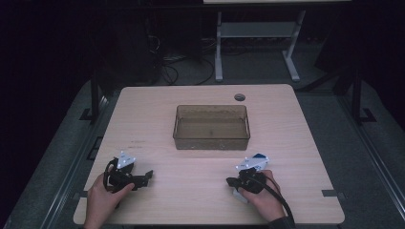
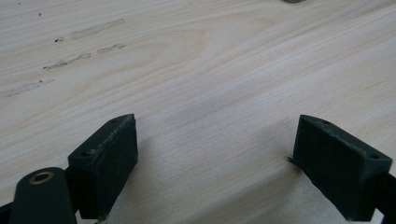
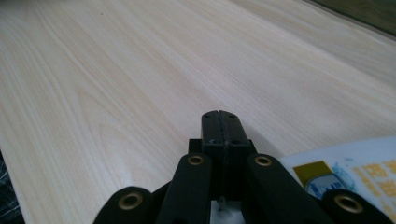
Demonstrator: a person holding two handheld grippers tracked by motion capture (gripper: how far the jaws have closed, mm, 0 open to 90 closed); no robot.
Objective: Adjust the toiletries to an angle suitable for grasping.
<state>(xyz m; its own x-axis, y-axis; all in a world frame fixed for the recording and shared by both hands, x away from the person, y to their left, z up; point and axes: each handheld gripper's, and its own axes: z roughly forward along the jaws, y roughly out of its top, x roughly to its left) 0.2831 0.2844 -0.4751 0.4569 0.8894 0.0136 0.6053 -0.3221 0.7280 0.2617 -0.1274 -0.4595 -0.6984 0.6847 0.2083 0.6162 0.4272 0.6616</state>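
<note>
Pale wood counter [image 1: 296,143] under both my hands. My left gripper [image 2: 215,154] rests near-left, jaws spread wide with nothing between them. My right gripper [image 3: 220,128] sits near-right, jaws pressed fully together, empty, beside a white printed packet [image 3: 355,168]. The brown translucent bin [image 1: 211,141] stands mid-counter, well apart.

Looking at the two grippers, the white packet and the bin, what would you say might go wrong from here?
1. The right gripper is shut with nothing between its jaws, and the white packet lies beside it; a grasp probably needs the jaws opened and re-aimed first.
2. The packet lies flat on the table, so pinching it may be awkward.
3. The brown bin sits farther back; a loose grip could drop the packet short.
</note>
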